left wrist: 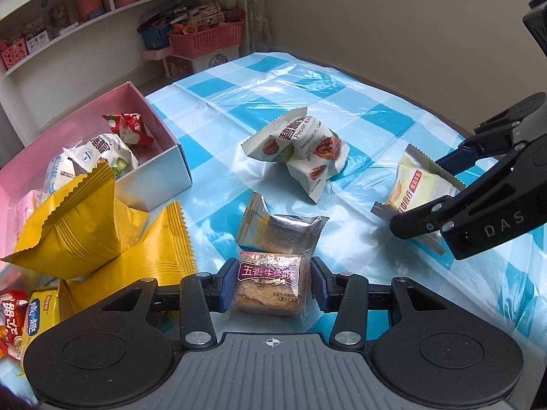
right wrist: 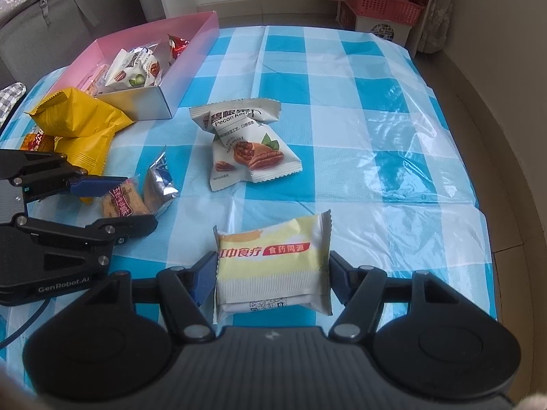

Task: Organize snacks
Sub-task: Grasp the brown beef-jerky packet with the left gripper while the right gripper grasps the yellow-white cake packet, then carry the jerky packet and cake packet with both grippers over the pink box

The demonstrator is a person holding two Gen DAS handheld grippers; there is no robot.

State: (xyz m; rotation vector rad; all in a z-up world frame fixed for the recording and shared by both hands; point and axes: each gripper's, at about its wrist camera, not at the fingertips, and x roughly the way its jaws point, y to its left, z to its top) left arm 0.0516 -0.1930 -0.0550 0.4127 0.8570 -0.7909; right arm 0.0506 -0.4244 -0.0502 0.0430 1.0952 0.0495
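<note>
My left gripper (left wrist: pixel 271 283) is shut on a clear-wrapped brown pastry packet (left wrist: pixel 270 294) with a maroon label, low over the blue checked tablecloth (left wrist: pixel 342 78). My right gripper (right wrist: pixel 273 273) is shut on a yellow-and-white packet (right wrist: pixel 273 259) with a red label. Each gripper also shows in the other's view: the right gripper (left wrist: pixel 418 194) and the left gripper (right wrist: pixel 136 201). Just beyond the pastry lies a silver packet (left wrist: pixel 280 232). Two white pecan packets (right wrist: pixel 253 150) lie mid-table. The pink box (right wrist: pixel 154 102) at the left holds several snacks.
Two yellow bags (left wrist: pixel 78 225) lean against the pink box's near end, with smaller packets (left wrist: pixel 20 321) beside them. A pink basket (right wrist: pixel 383 3) and shelves (left wrist: pixel 68 34) stand beyond the table. A grey sofa (right wrist: pixel 51 17) is behind the box. The table's edge (right wrist: pixel 485 239) runs down the right.
</note>
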